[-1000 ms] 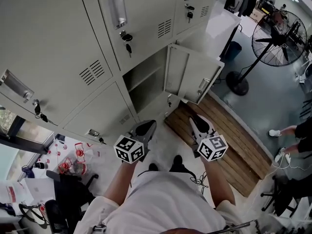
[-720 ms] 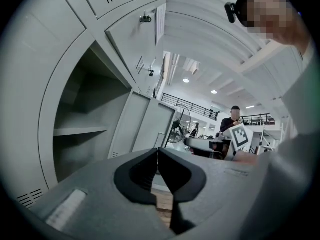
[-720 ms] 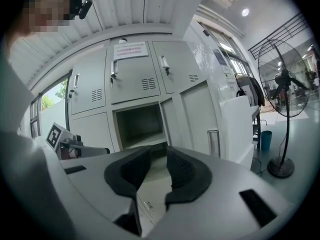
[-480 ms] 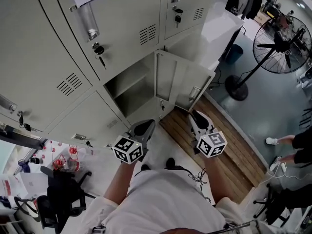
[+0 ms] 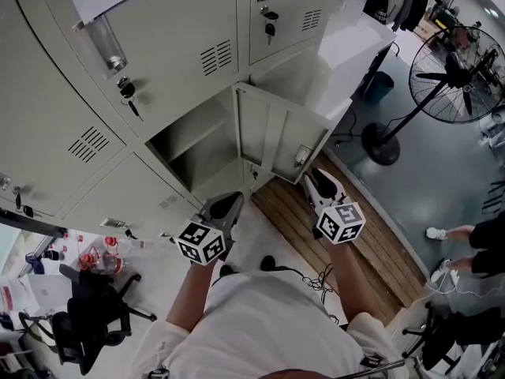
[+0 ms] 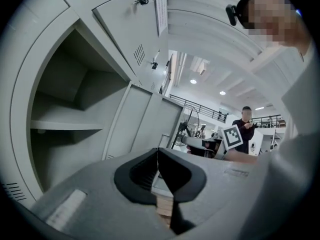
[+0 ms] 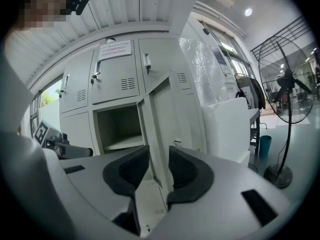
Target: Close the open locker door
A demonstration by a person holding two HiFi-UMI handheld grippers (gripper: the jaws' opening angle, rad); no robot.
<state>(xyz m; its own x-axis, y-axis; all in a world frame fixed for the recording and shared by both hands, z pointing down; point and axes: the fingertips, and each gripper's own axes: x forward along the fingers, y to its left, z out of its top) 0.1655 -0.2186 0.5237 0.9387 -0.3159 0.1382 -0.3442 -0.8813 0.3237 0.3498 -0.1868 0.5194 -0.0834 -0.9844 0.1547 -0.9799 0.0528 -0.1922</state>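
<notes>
The open locker door (image 5: pixel 276 136) hangs swung out to the right of its empty compartment (image 5: pixel 193 144), which has one shelf inside. My left gripper (image 5: pixel 227 205) is low and just below the compartment, apart from it; in the left gripper view (image 6: pixel 158 151) its tips meet with nothing between them. My right gripper (image 5: pixel 319 181) sits just below the door's outer edge without touching it. In the right gripper view (image 7: pixel 159 151) its jaws are opening, with nothing held; the door (image 7: pixel 167 109) shows farther off, in line with the gap.
Closed lockers with keys in their locks (image 5: pixel 126 89) surround the compartment. A wooden platform (image 5: pixel 371 235) lies under my right side. A standing fan (image 5: pixel 454 61) and blue bin (image 5: pixel 377 84) are at the right, an office chair (image 5: pixel 87 314) lower left, a person's legs (image 5: pixel 473 247) far right.
The lockers have slid left and down in the head view, and both grippers now sit closer under the open door. The door itself stays open at the same angle.
</notes>
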